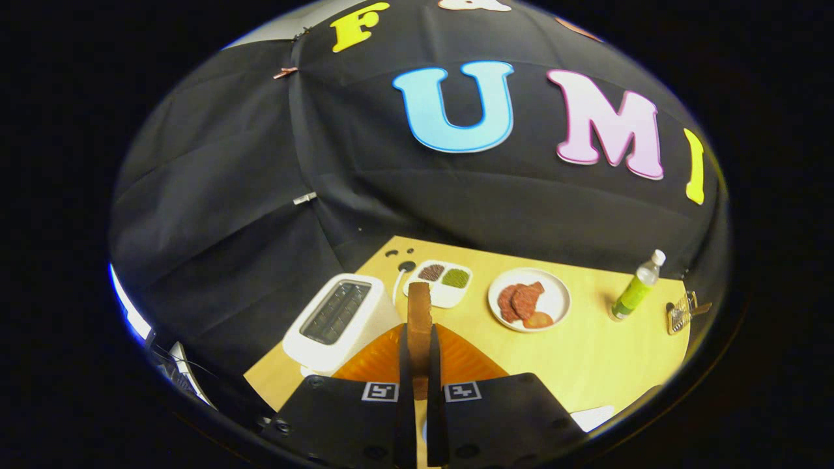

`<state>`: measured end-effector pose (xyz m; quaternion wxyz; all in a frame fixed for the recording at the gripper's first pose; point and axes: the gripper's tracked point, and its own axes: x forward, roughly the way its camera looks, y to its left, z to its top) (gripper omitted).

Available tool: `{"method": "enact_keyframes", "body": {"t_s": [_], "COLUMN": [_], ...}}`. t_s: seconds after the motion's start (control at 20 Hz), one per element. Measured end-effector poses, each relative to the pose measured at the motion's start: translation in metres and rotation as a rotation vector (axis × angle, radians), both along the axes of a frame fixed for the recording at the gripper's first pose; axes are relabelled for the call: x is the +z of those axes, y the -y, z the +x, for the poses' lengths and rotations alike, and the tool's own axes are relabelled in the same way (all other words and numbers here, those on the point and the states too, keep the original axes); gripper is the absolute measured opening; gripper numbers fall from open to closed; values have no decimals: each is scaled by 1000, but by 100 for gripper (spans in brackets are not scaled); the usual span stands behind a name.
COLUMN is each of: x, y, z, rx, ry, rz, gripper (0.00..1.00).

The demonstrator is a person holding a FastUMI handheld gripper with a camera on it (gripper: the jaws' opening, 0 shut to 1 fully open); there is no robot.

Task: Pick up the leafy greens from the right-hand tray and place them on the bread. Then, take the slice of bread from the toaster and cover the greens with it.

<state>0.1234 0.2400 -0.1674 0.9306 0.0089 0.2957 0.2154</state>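
— Fingers first: what are they at?
— Both fingers [404,365] of the gripper [419,368] press on a slice of bread [419,312], one on each flat face. It stands upright on edge between them, its brown crust rising past the tips.
— What lies under it?
— An orange ribbed plate or mat [462,361] shows on both sides of the fingers; I cannot tell which it is.
— And the toaster?
— Toaster [339,319] sits just left of the fingers, near the bench's [586,365] left edge, its slot facing up. I cannot tell if anything is inside.
— Further out?
— Beyond the slice, toward the far edge, a white two-part tray [442,284] holds a dark heap and a green heap [455,278]. Right of it a white plate [554,296] carries reddish slices [523,301]. Near the far right corner a bottle [637,288] with green liquid stands upright, and a small metal object [681,314] lies at the right edge.
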Motion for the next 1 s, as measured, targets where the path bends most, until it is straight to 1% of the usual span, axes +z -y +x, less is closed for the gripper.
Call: {"method": "enact_keyframes", "body": {"t_s": [0.15, 0.4, 0.6, 0.85, 1.0], "x": [-29, -72, -107, -132, -144], "y": [28, 51, 60, 67, 74], "z": [-17, -34, -41, -49, -50], "rx": [-34, -68, -80, -78, -91], "ry": [-76, -192, -249, -278, -298], "rz": [34, 114, 107, 84, 71], "gripper": [11, 11, 11, 11, 11]}}
